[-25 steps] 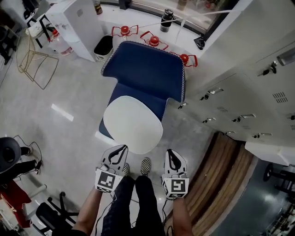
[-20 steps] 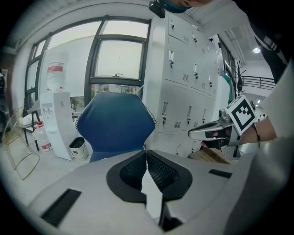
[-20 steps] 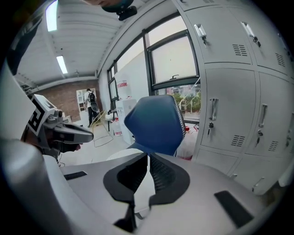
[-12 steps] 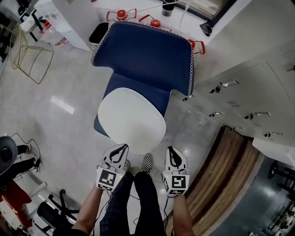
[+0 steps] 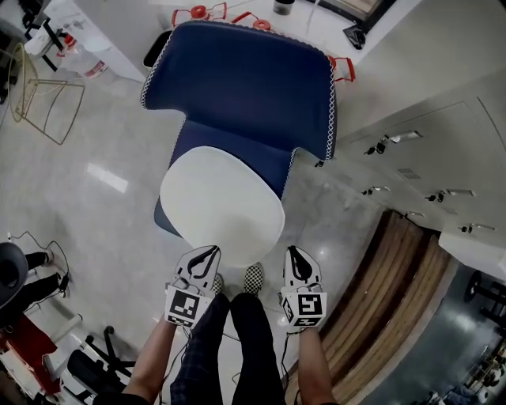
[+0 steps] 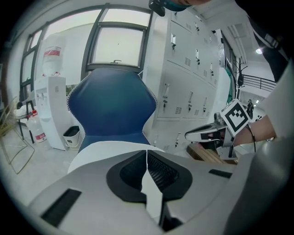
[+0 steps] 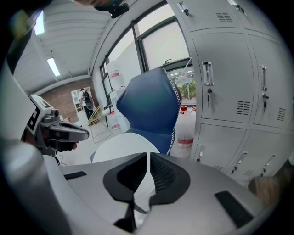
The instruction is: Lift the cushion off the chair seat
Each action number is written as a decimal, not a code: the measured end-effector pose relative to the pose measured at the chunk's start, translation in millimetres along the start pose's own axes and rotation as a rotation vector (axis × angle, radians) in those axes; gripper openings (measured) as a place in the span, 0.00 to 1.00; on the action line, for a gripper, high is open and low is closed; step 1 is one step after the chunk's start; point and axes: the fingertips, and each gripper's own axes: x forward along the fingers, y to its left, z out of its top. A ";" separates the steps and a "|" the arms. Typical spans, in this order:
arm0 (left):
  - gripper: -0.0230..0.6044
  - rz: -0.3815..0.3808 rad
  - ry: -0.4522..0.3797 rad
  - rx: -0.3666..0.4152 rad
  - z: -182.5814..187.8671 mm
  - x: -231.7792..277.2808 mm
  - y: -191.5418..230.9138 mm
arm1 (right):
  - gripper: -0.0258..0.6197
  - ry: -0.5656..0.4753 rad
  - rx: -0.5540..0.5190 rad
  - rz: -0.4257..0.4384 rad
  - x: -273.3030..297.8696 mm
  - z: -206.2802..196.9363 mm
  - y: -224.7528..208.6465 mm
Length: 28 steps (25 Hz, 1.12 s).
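Note:
A white oval cushion (image 5: pixel 221 207) lies on the seat of a blue chair (image 5: pixel 245 79) straight ahead of me. My left gripper (image 5: pixel 210 251) hovers just off the cushion's near edge, jaws together with nothing between them. My right gripper (image 5: pixel 291 251) is level with it, to the right of the cushion's near corner, also shut and empty. In the left gripper view the cushion (image 6: pixel 105 149) shows just beyond the closed tips (image 6: pixel 147 151), below the blue backrest (image 6: pixel 110 105). The right gripper view has the cushion (image 7: pixel 124 142) to the left of its closed tips (image 7: pixel 148 155).
Grey lockers (image 5: pixel 427 158) line the right side, with a wooden platform (image 5: pixel 379 316) below them. Red-capped water bottles (image 5: pixel 196 12) and a black bin (image 5: pixel 154 51) stand behind the chair. A gold wire stand (image 5: pixel 39 103) is at far left. My checkered shoes (image 5: pixel 251 278) are between the grippers.
Both grippers have sunk toward the cushion's front edge, and the chair now looks larger and nearer. Both pairs of jaws have stayed shut.

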 end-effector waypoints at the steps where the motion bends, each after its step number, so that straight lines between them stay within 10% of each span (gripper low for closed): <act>1: 0.07 0.000 0.001 0.001 -0.6 1.5 0.4 | 0.09 0.003 0.019 0.015 3.7 -3.6 0.5; 28: 0.07 0.007 0.049 -0.003 -64.5 17.7 8.3 | 0.42 0.188 0.229 0.132 73.7 -120.7 7.2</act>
